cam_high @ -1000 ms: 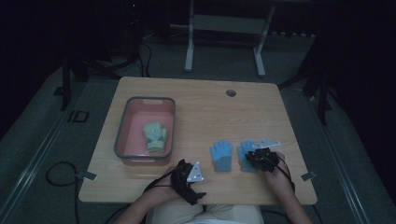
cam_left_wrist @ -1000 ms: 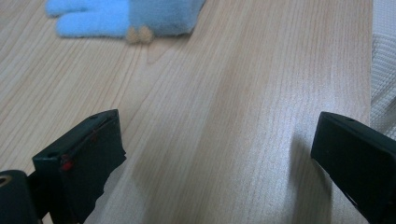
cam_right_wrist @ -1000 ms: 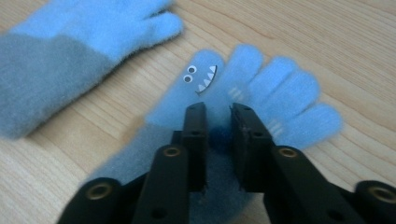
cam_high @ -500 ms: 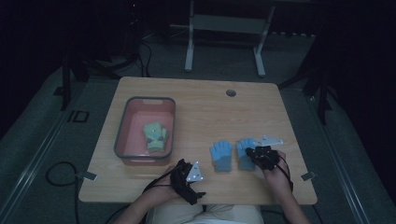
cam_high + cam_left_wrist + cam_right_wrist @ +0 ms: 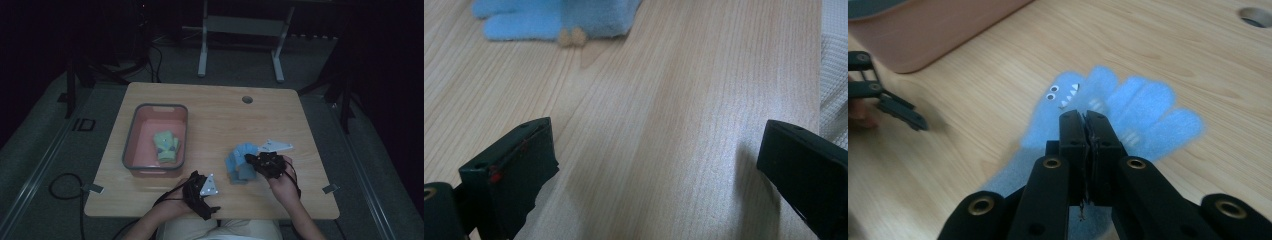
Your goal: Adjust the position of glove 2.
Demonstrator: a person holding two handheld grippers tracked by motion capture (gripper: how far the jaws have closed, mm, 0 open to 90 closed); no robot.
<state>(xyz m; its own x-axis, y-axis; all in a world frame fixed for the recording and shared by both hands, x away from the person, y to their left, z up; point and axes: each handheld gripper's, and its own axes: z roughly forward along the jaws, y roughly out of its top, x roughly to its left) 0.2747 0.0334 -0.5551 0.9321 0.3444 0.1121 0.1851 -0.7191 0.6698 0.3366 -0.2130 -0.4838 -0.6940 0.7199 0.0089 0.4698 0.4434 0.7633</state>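
Observation:
Blue gloves [image 5: 239, 164] lie bunched on the wooden table [image 5: 210, 107], right of centre near the front. My right gripper [image 5: 250, 160] hangs over them, tilted down to the left. In the right gripper view its jaws [image 5: 1085, 122] are pressed together, shut on the blue glove [image 5: 1143, 115], which bears small eyes and white teeth and spreads out below. My left gripper [image 5: 206, 196] rests near the front edge. It is open [image 5: 654, 165] over bare wood, and a blue glove [image 5: 554, 20] lies ahead of it.
A pink tray with a grey rim [image 5: 131, 135] stands at the left with a green glove [image 5: 166, 146] in it. There is a round hole [image 5: 247, 99] in the table's far side. A white metal stand [image 5: 240, 25] stands beyond the table.
My right gripper has risen and moved left with the blue glove, which now bunches against the other blue glove. The left gripper has stayed in place.

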